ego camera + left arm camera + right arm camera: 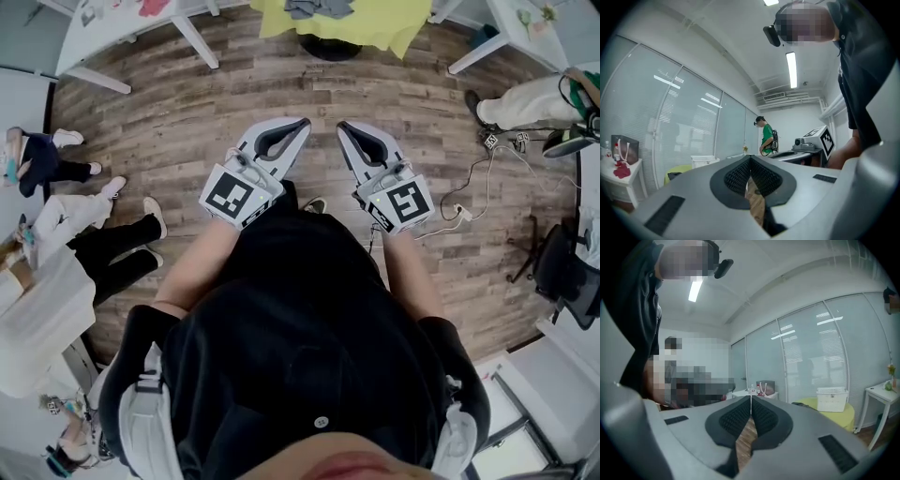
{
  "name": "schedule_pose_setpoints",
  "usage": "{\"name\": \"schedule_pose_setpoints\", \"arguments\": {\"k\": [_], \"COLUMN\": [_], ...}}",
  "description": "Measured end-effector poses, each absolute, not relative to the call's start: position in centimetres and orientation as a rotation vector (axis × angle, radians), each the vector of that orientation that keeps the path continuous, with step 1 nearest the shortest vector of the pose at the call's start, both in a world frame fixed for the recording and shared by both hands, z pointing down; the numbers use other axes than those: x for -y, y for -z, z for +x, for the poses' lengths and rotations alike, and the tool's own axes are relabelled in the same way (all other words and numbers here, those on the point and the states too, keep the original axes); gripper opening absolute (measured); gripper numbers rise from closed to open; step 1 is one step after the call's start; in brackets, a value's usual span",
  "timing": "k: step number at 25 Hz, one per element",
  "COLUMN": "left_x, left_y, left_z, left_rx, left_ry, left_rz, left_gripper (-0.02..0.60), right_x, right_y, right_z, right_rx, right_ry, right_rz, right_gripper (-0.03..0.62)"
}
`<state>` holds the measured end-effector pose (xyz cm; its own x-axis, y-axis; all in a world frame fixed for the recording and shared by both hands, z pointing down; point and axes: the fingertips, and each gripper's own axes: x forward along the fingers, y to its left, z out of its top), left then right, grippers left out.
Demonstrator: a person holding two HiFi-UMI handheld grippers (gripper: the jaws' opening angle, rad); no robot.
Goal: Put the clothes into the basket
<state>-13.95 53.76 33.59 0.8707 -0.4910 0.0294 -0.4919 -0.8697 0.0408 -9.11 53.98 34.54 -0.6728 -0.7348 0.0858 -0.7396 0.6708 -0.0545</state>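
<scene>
Now 2 grippers hang level over the wood floor. The left gripper has its jaws pressed together on nothing, and the right gripper matches it, tips meeting, empty. Each marker cube carries a black-and-white square pattern. Ahead, well apart from both, grey clothes lie on the yellow table, and the white basket sits on that table too.

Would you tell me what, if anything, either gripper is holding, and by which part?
Nothing; the grey left gripper and grey right gripper are both shut and empty.
</scene>
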Motion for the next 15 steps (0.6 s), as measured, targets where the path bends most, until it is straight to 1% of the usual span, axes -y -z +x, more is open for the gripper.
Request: {"name": "schedule_pose_setpoints", "arguments": {"k": [7,15], "left_x": [-51.2,-46.3], "left_y": [-33.8,-34.2], "left_z": [-13.5,-14.1], "left_rx": [0.767,0.719], "left_ry": [-0.032,-0.024], "left_rz": [2.998,3.002], "left_gripper": [0.008,0.008], "right_x": [-51.9,-46.7], "right_y": [-34.4,-33.7], "right_z": [-8.9,-9.7], "right_rx": [2.828,2.806], "right_ry": [-0.124,-0.078], "right_rz": [1.239,1.287], "right_gripper": [0.026,0.026]}}
